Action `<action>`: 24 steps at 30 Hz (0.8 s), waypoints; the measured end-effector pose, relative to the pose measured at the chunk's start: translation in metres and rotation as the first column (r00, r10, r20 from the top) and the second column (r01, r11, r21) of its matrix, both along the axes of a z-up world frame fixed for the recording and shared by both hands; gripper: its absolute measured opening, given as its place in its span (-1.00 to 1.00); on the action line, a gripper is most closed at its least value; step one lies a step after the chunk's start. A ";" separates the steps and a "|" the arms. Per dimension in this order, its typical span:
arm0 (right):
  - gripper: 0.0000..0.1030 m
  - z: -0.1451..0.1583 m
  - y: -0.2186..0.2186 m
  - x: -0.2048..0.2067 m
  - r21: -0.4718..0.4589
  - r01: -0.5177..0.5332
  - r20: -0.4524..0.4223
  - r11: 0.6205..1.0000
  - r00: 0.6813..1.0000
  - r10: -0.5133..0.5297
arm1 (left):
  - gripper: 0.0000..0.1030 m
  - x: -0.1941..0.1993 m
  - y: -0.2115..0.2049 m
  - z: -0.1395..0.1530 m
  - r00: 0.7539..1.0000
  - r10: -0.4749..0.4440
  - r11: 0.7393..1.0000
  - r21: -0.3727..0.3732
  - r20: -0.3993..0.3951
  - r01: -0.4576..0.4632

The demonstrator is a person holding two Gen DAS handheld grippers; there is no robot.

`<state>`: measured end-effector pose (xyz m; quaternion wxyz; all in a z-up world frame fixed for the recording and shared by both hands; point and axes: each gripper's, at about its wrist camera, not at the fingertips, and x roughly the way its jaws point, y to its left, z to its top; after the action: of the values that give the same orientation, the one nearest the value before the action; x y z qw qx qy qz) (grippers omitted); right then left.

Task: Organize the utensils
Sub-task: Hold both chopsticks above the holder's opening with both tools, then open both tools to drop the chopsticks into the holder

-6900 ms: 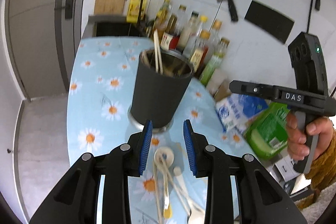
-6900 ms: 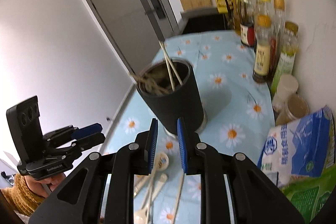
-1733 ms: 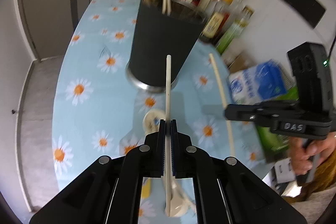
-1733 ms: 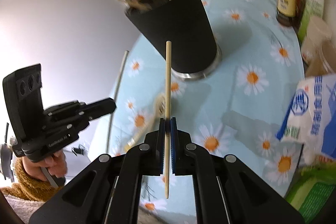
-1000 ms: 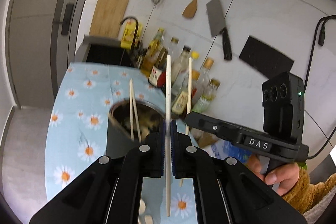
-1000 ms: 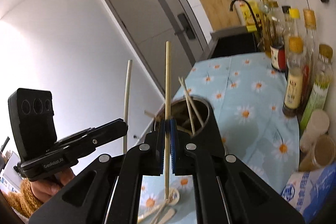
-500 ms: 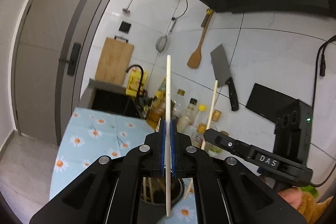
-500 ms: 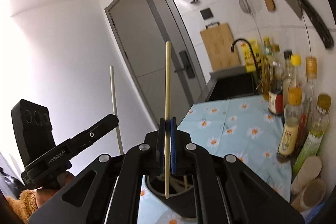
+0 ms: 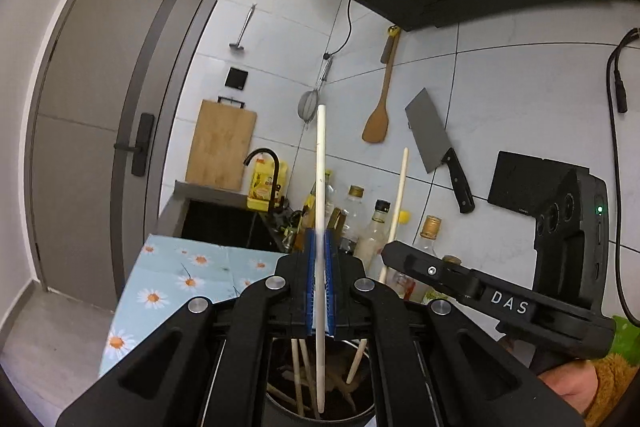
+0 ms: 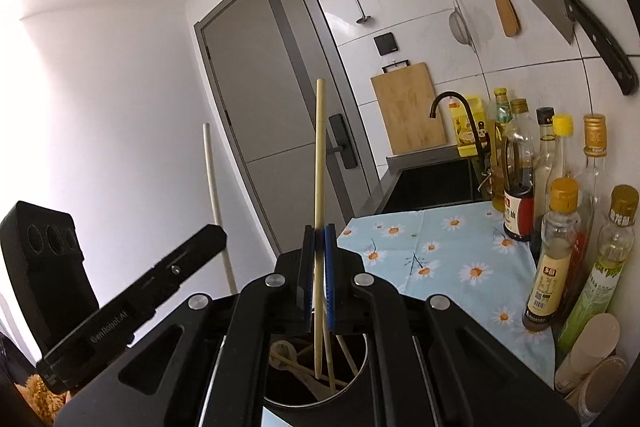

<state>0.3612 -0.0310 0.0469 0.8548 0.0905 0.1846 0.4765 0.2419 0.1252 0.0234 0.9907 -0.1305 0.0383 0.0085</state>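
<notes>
Chopsticks: two held upright, one white (image 9: 321, 187) clamped in left gripper (image 9: 319, 291), one wooden (image 10: 319, 187) in right gripper (image 10: 319, 279). Both lower ends hang over one dark holder (image 10: 352, 387) with several utensils inside.

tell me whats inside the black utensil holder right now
Inside the black utensil holder stand several wooden chopsticks and pale utensil handles, leaning in a tangle. The lower ends and the holder's bottom are hidden in shadow and behind the gripper bodies.
</notes>
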 end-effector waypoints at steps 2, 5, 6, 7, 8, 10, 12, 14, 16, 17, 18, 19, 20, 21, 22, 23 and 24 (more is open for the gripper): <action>-0.89 -0.004 0.002 0.001 -0.009 -0.002 -0.003 1.000 1.000 0.002 | -0.93 0.004 0.000 -0.006 1.000 0.005 1.000 0.001 -0.013 -0.005; -0.89 -0.010 0.005 0.002 -0.022 -0.006 -0.013 1.000 1.000 0.005 | -0.93 0.007 0.000 -0.013 1.000 0.002 1.000 -0.010 -0.027 -0.003; -0.89 -0.012 0.005 0.001 -0.027 -0.009 -0.017 1.000 1.000 0.009 | -0.93 0.008 -0.001 -0.014 1.000 0.003 1.000 -0.007 -0.031 -0.003; -0.89 -0.013 0.006 0.001 -0.033 -0.008 -0.018 0.999 1.000 0.007 | -0.93 0.009 -0.001 -0.015 0.999 0.001 1.000 -0.009 -0.036 -0.001; -0.89 -0.014 0.007 0.001 -0.038 -0.006 -0.019 0.999 1.000 0.005 | -0.93 0.010 0.000 -0.016 0.999 0.002 1.000 -0.015 -0.044 -0.003; -0.88 -0.017 0.007 0.002 -0.037 -0.016 -0.038 0.999 0.999 0.015 | -0.92 0.010 0.000 -0.016 0.999 -0.003 1.000 -0.022 -0.051 0.002; -0.75 -0.018 0.008 0.001 -0.042 -0.017 -0.043 0.999 0.999 0.015 | -0.92 0.012 -0.001 -0.017 0.997 -0.011 1.000 -0.024 -0.082 0.009; -0.63 -0.018 0.006 0.001 -0.038 -0.019 -0.052 0.999 0.999 0.017 | -0.91 0.013 0.000 -0.017 0.995 -0.017 0.999 -0.038 -0.102 0.013; -0.63 -0.017 0.005 0.000 -0.037 -0.019 -0.050 0.999 0.999 0.017 | -0.91 0.011 0.001 -0.018 0.995 -0.007 0.999 -0.041 -0.104 0.003; -0.63 -0.016 0.004 -0.001 -0.039 -0.014 -0.044 0.999 0.999 0.013 | -0.91 0.010 0.002 -0.017 0.994 -0.012 0.999 -0.050 -0.107 0.007; -0.63 -0.015 0.003 -0.002 -0.036 -0.015 -0.045 0.999 0.999 0.013 | -0.91 0.009 0.002 -0.017 0.994 -0.012 0.999 -0.053 -0.108 0.006; -0.63 -0.014 0.001 -0.003 -0.033 -0.015 -0.047 0.999 0.999 0.014 | -0.91 0.008 0.002 -0.017 0.994 -0.008 0.999 -0.051 -0.107 0.003; -0.63 -0.013 0.000 -0.003 -0.033 -0.014 -0.048 0.999 0.999 0.013 | -0.91 0.007 0.001 -0.016 0.994 -0.011 0.999 -0.051 -0.106 0.005; -0.63 -0.012 -0.001 -0.004 -0.035 -0.013 -0.046 0.999 0.999 0.012 | -0.91 0.006 0.001 -0.015 0.994 -0.017 0.998 -0.054 -0.107 0.011; -0.63 -0.012 -0.002 -0.005 -0.035 -0.012 -0.044 0.999 0.999 0.010 | -0.91 0.005 0.000 -0.014 0.994 -0.018 0.998 -0.054 -0.108 0.012; -0.63 -0.011 -0.003 -0.006 -0.035 -0.011 -0.044 0.999 0.999 0.009 | -0.91 0.004 -0.001 -0.013 0.994 -0.020 0.998 -0.053 -0.108 0.014; -0.63 -0.010 -0.004 -0.007 -0.035 -0.010 -0.044 0.999 0.999 0.009 | -0.91 0.003 -0.001 -0.012 0.994 -0.023 0.998 -0.054 -0.107 0.017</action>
<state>0.3541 -0.0347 0.0372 0.8497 0.0851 0.2123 0.4751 0.2448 0.1239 0.0112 0.9834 -0.1557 0.0932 0.0046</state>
